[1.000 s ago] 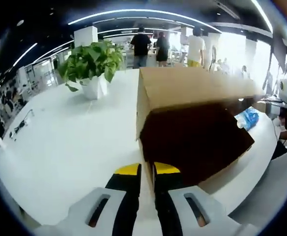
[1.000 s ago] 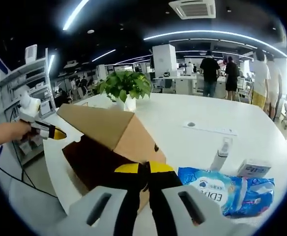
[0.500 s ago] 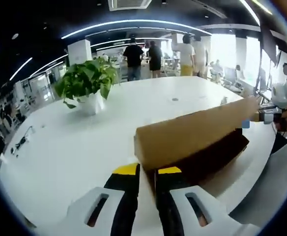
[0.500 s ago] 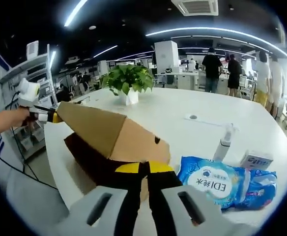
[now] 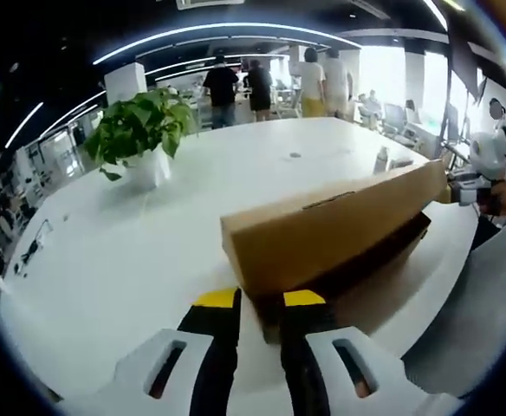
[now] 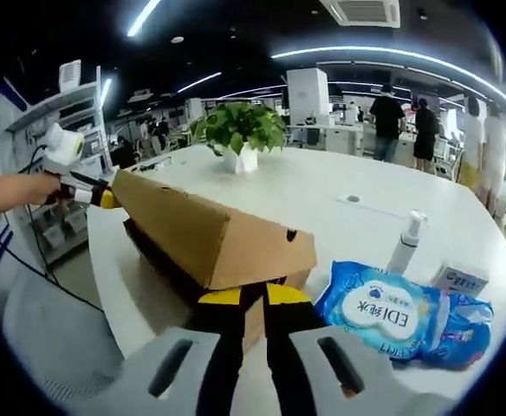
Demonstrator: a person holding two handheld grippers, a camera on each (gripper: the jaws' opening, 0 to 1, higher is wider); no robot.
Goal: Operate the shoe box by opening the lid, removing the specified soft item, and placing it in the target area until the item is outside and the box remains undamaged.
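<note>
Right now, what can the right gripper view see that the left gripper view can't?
Right gripper view: a blue wipes pack, a spray bottle and a small white box on the table. Left gripper view: people standing close behind the table, and the right tool at the lid's far end. Both views: the cardboard box with its lid part raised, and the plant.

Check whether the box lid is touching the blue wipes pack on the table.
Apart. The right gripper view shows white table between the lid and the blue wipes pack; the lid hangs over the box, left of the pack.
</note>
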